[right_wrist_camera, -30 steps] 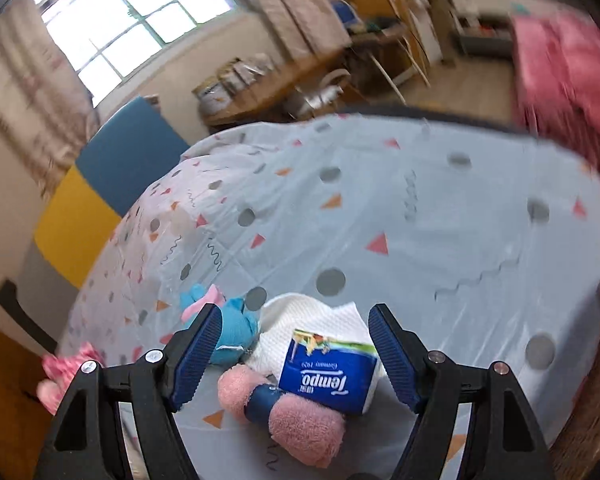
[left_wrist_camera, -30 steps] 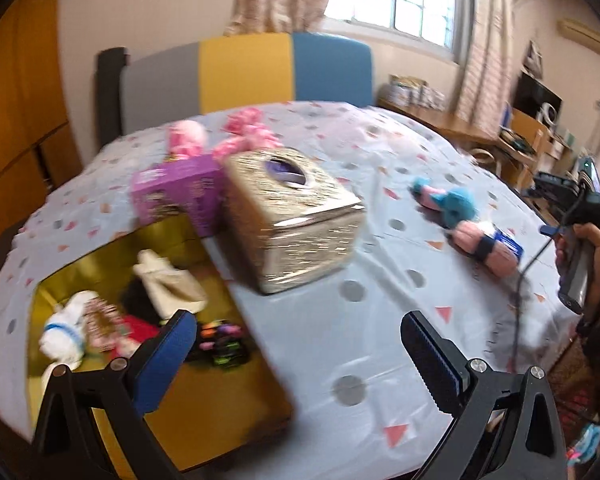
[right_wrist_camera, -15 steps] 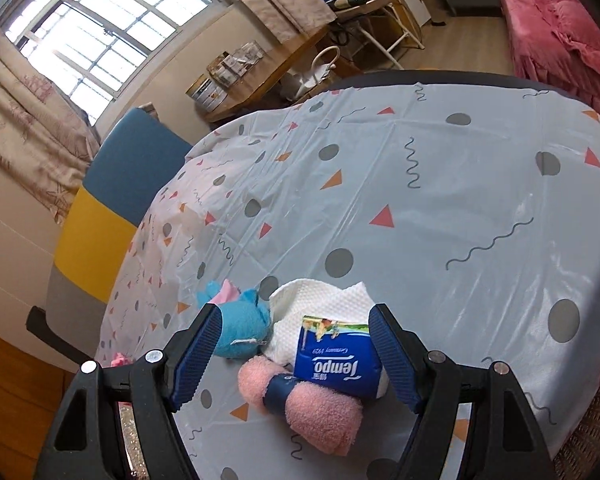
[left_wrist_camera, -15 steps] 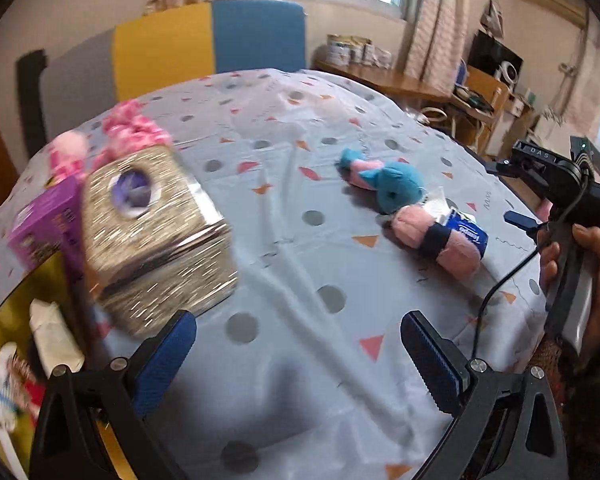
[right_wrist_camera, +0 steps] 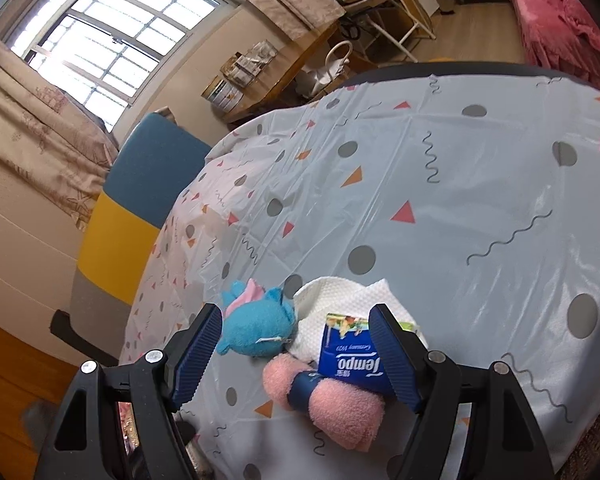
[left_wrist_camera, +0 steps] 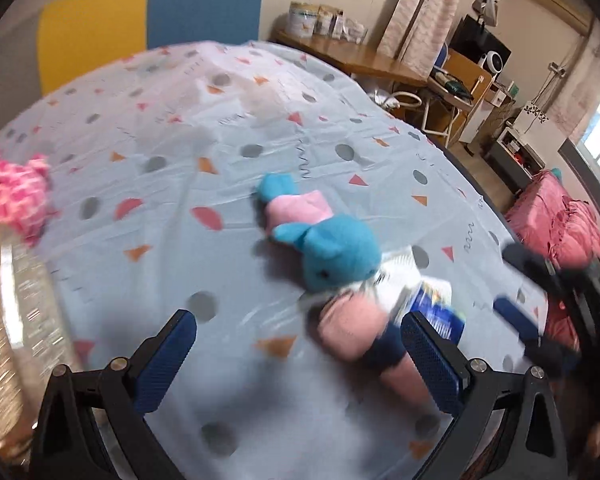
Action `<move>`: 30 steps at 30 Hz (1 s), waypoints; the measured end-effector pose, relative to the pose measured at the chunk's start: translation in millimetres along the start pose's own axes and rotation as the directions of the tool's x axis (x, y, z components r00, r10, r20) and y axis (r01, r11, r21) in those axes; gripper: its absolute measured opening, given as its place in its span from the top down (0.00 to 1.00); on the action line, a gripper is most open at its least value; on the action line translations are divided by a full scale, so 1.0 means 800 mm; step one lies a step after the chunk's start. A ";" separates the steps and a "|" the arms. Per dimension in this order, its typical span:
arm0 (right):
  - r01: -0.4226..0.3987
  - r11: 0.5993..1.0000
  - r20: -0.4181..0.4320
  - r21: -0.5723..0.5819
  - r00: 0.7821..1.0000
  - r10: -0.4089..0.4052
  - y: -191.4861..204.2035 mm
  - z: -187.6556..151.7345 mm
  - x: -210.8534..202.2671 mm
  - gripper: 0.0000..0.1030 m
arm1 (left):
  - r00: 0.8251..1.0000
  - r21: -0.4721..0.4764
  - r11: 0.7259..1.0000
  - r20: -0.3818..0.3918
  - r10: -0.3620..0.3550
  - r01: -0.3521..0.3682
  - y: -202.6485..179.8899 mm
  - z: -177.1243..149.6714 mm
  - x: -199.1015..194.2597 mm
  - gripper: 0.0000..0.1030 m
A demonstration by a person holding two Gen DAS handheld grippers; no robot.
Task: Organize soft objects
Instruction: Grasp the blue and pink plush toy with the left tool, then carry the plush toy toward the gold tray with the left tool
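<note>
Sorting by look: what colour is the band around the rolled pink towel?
Dark navy band, clearest in the right wrist view.

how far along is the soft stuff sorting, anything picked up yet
Nothing is held: the left gripper and right gripper are both open. Left on the tablecloth are the blue plush, rolled pink towel, tissue pack and white paper towel. No sorted items show now.

- The blue tissue pack (right_wrist_camera: 350,354), low in the middle of the right wrist view, carries the brand "Tempo", which reads upside down.
- The smaller print above it is too small to read.
</note>
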State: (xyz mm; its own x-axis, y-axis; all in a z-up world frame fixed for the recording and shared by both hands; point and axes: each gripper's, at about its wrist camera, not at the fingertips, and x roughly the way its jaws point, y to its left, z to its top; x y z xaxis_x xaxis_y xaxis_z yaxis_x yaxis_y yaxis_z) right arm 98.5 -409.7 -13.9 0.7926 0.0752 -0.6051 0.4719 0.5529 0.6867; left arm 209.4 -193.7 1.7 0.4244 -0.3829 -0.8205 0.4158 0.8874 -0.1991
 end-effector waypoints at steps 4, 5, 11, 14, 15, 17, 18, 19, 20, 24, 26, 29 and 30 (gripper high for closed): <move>-0.019 1.000 -0.023 -0.001 1.000 0.019 0.001 -0.001 0.004 0.25 | 0.999 -0.013 1.000 -0.039 -0.027 0.026 -0.017 0.032 0.043 0.00; -0.019 1.000 -0.025 -0.004 1.000 0.019 0.002 -0.001 0.004 0.25 | 0.998 -0.011 1.000 -0.049 -0.025 0.025 -0.021 0.038 0.055 0.00; -0.037 0.999 -0.057 0.024 0.998 0.038 -0.003 -0.002 0.011 0.25 | 0.993 -0.027 1.000 -0.116 -0.009 0.006 -0.027 0.065 0.118 0.38; -0.042 0.998 -0.063 0.038 0.997 0.044 -0.006 -0.002 0.013 0.25 | 0.977 -0.069 0.993 -0.181 -0.109 0.098 -0.022 0.065 0.142 0.46; -0.044 0.998 -0.064 0.040 0.997 0.046 -0.007 -0.002 0.013 0.25 | 0.981 -0.059 0.994 -0.165 -0.105 0.097 -0.022 0.065 0.139 0.49; -0.042 0.998 -0.066 0.038 0.997 0.045 -0.007 -0.002 0.013 0.25 | 0.981 -0.044 0.993 -0.151 -0.119 0.114 -0.022 0.064 0.132 0.50; -0.043 0.998 -0.069 0.037 0.997 0.045 -0.007 -0.003 0.014 0.25 | 0.983 -0.046 0.992 -0.139 -0.123 0.117 -0.019 0.066 0.126 0.50; -0.041 0.998 -0.071 0.038 0.996 0.044 -0.007 -0.003 0.015 0.25 | 0.985 -0.046 0.993 -0.123 -0.118 0.113 -0.015 0.068 0.118 0.50; -0.038 0.999 -0.074 0.039 0.996 0.041 -0.007 -0.003 0.015 0.25 | 0.988 -0.051 0.992 -0.101 -0.118 0.113 -0.008 0.072 0.108 0.50; -0.027 0.999 -0.083 0.044 0.996 0.031 -0.009 -0.004 0.017 0.25 | 0.997 -0.110 0.991 -0.004 -0.081 0.080 0.035 0.102 0.054 0.50; -0.019 0.999 -0.085 0.042 0.996 0.023 -0.010 -0.005 0.018 0.25 | 0.998 -0.117 0.992 0.037 -0.042 0.046 0.058 0.114 0.027 0.50; -0.008 0.999 -0.099 0.035 0.995 0.011 -0.009 -0.006 0.022 0.25 | 0.996 -0.143 0.990 0.086 0.020 -0.008 0.097 0.126 -0.012 0.50; -0.006 0.999 -0.104 0.033 0.995 0.009 -0.009 -0.007 0.023 0.25 | 0.995 -0.151 0.988 0.098 0.035 -0.020 0.109 0.129 -0.023 0.50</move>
State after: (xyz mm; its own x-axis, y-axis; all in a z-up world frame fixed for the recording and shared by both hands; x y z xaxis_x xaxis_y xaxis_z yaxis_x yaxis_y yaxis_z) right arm 107.7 -407.5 -32.3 0.7524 0.1661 -0.6375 0.4799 0.5247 0.7031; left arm 321.0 -135.8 54.6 0.5150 -0.3751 -0.7708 0.2808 0.9234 -0.2617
